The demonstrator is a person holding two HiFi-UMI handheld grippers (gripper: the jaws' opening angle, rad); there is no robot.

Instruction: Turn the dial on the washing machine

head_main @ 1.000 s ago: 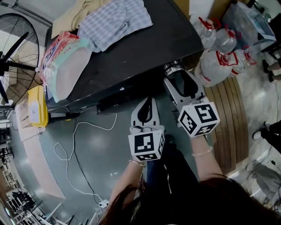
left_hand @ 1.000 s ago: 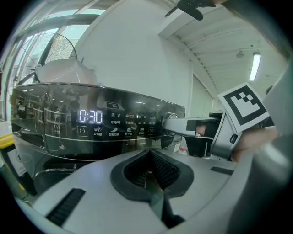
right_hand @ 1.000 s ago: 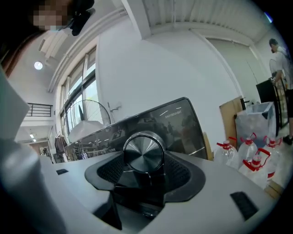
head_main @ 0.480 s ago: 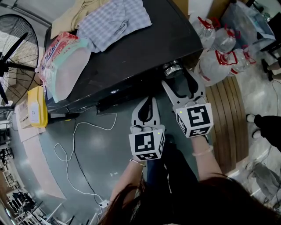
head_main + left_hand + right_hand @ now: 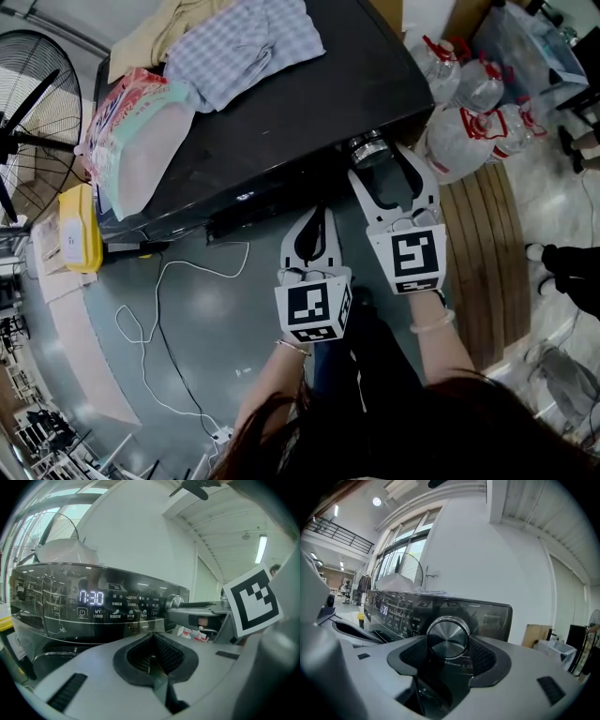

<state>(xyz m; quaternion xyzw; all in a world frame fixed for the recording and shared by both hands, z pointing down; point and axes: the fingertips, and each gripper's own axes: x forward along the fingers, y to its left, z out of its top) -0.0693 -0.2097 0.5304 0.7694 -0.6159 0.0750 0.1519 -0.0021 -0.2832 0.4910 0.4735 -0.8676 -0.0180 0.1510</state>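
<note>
Left gripper: I am holding the left gripper (image 5: 320,217) low in front of the washer, its jaws lying together with nothing between them.
Right gripper: the right gripper (image 5: 379,161) is reaching to the panel's right end. Its jaws have just been closing, and the ribbed pads are pressing on both sides of the dial.
Dial: the dial (image 5: 448,637) is sitting at the right end of the control panel (image 5: 117,604), sticking out toward me between the right jaws.
Handling: I am judging it a rigid brushed-metal knob, smooth-rimmed and likely slippery. It looks fixed to the panel, so it should only spin on its own axis, probably lightly and in clicks.
Hold: I am taking it by the rim on opposite sides, squarely, so that a roll of the wrist would carry it round without the pads skating.
Display: lit digits (image 5: 91,596) are glowing toward the panel's left.
Machine top: the washing machine (image 5: 309,103) is carrying a printed plastic pack (image 5: 141,131), a checked cloth (image 5: 248,42) and a beige cloth (image 5: 173,28).
Yellow box: a yellow box (image 5: 80,225) is standing just off the machine at the head view's left. It looks closed on top, so I am not seeing inside.
Bags: clear bags (image 5: 464,131) with red ties are lying at the machine's other side; I cannot tell their contents.
Bin: a clear bin (image 5: 525,47) is sitting beyond them, holding bluish items too small to name.
</note>
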